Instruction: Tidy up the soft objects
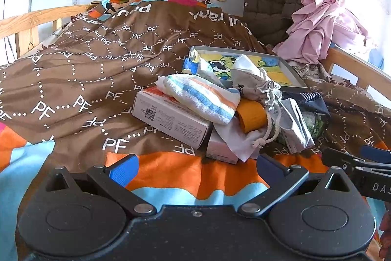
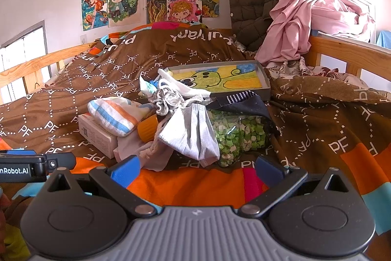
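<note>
From my left wrist camera, my left gripper [image 1: 195,169] stands spread wide with nothing between its blue pads, low over the orange band of the quilt [image 1: 80,65]. Bare quilt lies open to the left; a wooden bed rail [image 1: 31,18] borders it. The pile sits just ahead: a striped towel [image 1: 200,97] lies across a white carton [image 1: 171,119], its long axis running left-rear to right-front.

From my right wrist camera, my right gripper [image 2: 196,170] is likewise wide open and empty. Directly ahead a grey face mask [image 2: 193,133] fans downward toward me, beside a bag of green bits [image 2: 239,136]. A framed frog picture [image 2: 220,80] lies flat behind.
</note>
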Motion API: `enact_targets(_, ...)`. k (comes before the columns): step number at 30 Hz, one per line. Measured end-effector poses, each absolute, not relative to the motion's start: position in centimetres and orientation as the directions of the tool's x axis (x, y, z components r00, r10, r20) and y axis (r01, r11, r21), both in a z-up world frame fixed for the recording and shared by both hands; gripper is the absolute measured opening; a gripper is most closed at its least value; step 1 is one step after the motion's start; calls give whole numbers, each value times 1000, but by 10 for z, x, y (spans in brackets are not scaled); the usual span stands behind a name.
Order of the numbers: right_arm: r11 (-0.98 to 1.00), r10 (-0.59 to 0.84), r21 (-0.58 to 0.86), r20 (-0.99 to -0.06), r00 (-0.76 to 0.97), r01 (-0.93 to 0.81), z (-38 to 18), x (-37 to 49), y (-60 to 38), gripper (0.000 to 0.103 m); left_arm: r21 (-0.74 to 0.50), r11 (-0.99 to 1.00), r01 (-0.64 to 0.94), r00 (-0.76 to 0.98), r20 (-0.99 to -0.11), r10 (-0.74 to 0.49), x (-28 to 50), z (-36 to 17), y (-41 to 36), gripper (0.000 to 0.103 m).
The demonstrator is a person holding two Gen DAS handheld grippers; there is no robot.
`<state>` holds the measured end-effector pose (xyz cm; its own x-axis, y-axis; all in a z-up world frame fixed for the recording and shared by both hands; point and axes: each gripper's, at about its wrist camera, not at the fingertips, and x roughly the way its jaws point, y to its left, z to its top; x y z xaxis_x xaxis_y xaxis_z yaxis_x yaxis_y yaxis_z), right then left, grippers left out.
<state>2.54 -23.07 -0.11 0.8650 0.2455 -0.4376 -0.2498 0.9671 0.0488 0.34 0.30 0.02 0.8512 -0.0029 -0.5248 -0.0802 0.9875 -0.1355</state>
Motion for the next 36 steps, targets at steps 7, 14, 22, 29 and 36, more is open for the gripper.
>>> enact_targets(7,969,225,6,-435,872,-248,-3,38,-230,103,-126,991,52,835,-539,-112,27,6,7,102)
enact_targets(14,935,244,-145,-398,884,-323,-10,58,-212,103,-76,967,245,806,-539,-246,62,9,6,102)
enact_targets(22,859,258,-325,-392,883,-395,-30,78,-192,94,9,932,363,768,-570,-294,84,-7,1,99)
enact_targets(29,830,271,-362,-402,875,-424,-42,90,-192,82,85,872,483,722,-602,-341,95,-19,-10,96)
enact_targets(36,838,293,-330,-399,869,-434,-41,93,-199,60,169,834,525,721,-610,-330,107,-20,-35,96)
